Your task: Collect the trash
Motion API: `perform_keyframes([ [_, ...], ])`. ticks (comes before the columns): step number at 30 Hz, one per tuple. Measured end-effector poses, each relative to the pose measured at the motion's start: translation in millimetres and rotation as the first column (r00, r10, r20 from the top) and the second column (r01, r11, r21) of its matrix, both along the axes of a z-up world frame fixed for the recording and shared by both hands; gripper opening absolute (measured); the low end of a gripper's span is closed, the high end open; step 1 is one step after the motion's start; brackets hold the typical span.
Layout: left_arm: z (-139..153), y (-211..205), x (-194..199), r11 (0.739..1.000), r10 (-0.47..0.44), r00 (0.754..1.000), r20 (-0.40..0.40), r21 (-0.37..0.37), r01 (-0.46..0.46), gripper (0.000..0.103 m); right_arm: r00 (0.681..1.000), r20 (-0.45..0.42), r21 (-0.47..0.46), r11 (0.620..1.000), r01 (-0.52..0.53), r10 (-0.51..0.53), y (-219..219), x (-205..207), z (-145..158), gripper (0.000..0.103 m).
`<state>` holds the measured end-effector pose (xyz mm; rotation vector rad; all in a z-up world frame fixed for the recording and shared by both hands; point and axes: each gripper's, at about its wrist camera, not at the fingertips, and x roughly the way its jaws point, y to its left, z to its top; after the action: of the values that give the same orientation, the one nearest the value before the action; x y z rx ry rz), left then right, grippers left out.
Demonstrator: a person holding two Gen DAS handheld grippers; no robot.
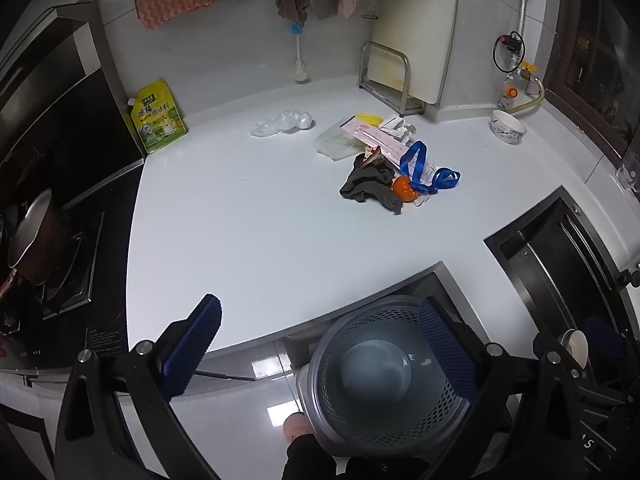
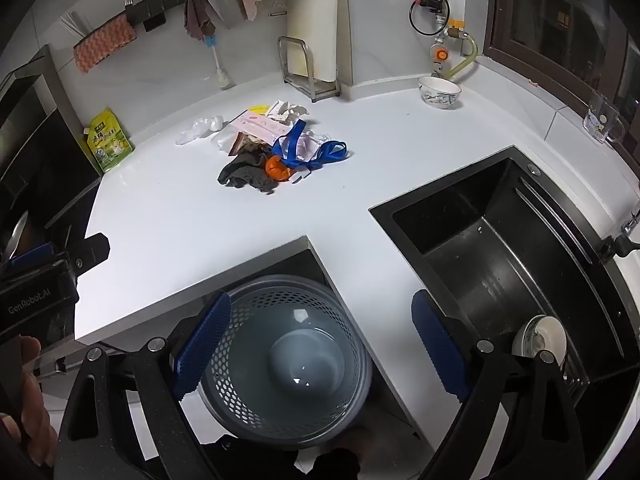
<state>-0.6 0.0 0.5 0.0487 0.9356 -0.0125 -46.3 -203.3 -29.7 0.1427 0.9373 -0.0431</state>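
Observation:
A pile of trash lies on the white countertop (image 1: 248,232): a dark rag (image 1: 370,186), an orange peel (image 1: 403,189), a blue ribbon (image 1: 420,168), pink packaging (image 1: 376,136) and a crumpled clear bag (image 1: 282,122). The right wrist view shows the same rag (image 2: 244,174), peel (image 2: 276,169) and ribbon (image 2: 308,148). A grey perforated bin (image 1: 384,376) (image 2: 288,360) stands empty on the floor below the counter's front edge. My left gripper (image 1: 320,348) and right gripper (image 2: 322,350) both hover open above the bin, well short of the pile, nothing between their fingers.
A black sink (image 2: 500,248) with a bowl (image 2: 540,338) in it lies to the right. A hob with a pot (image 1: 36,236) is at the left. A yellow pouch (image 1: 158,118), a cutting-board rack (image 1: 390,80) and a white bowl (image 2: 439,92) stand by the back wall.

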Motion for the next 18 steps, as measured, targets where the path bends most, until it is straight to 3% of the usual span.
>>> perform_keyframes([
  [18, 10, 11, -4, 1.000, 0.018, 1.000, 0.010, -0.006, -0.018, 0.097, 1.000, 0.004, -0.002, 1.000, -0.005, 0.005, 4, -4, 4, 0.087],
])
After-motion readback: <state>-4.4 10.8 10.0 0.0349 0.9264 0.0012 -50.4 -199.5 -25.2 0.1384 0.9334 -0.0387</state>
